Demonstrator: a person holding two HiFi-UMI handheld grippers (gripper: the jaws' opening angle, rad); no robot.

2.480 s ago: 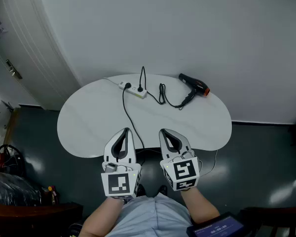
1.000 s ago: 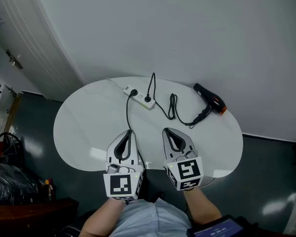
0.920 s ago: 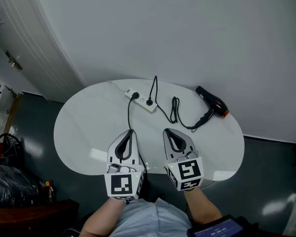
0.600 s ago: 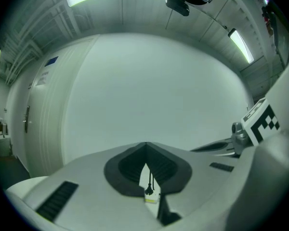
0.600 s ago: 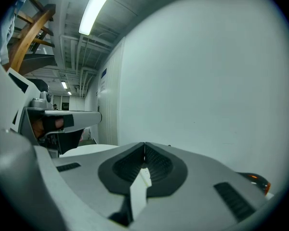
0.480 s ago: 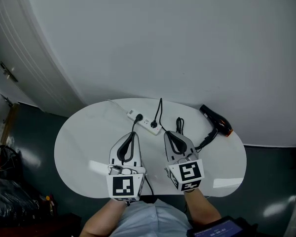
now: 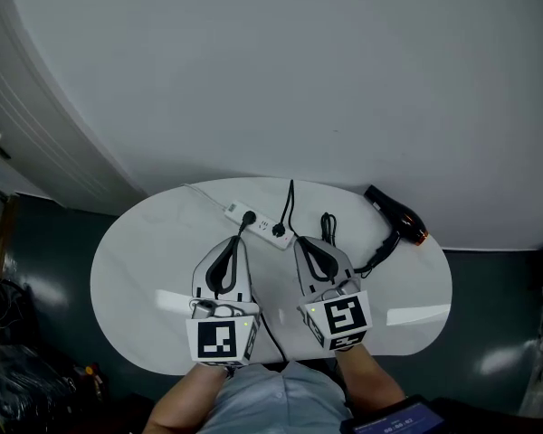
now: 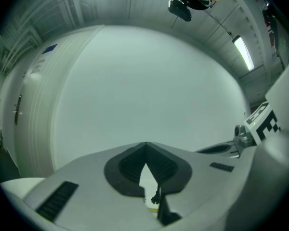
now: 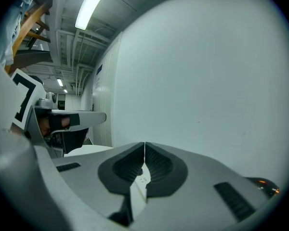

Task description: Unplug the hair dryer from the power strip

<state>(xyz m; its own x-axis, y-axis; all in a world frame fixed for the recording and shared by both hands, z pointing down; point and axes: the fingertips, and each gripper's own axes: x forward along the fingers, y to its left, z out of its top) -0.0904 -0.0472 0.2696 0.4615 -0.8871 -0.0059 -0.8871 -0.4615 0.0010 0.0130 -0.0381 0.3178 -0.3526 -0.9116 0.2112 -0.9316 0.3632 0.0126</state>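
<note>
A white power strip (image 7: 258, 224) lies at the back middle of the white oval table (image 7: 136, 269), with two black plugs in it. The right plug (image 7: 279, 230) leads by a looped black cord (image 7: 328, 227) to the black hair dryer (image 7: 391, 212), which lies at the back right with its orange end to the right. My left gripper (image 7: 233, 240) is shut and empty, its tips just short of the strip's left plug (image 7: 247, 217). My right gripper (image 7: 305, 242) is shut and empty too, just right of the strip. In the left gripper view the shut tips (image 8: 145, 146) frame a plug (image 8: 156, 196).
A plain white wall (image 7: 281, 80) rises straight behind the table. The left plug's black cord (image 7: 267, 324) runs between my grippers and off the table's front edge. Dark floor lies to either side, and a white ribbed wall panel (image 7: 36, 143) stands at the left.
Both grippers have moved forward over the table, side by side, and now stand close to the power strip. Their jaws stay shut. The strip, cords and hair dryer have not moved on the table.
</note>
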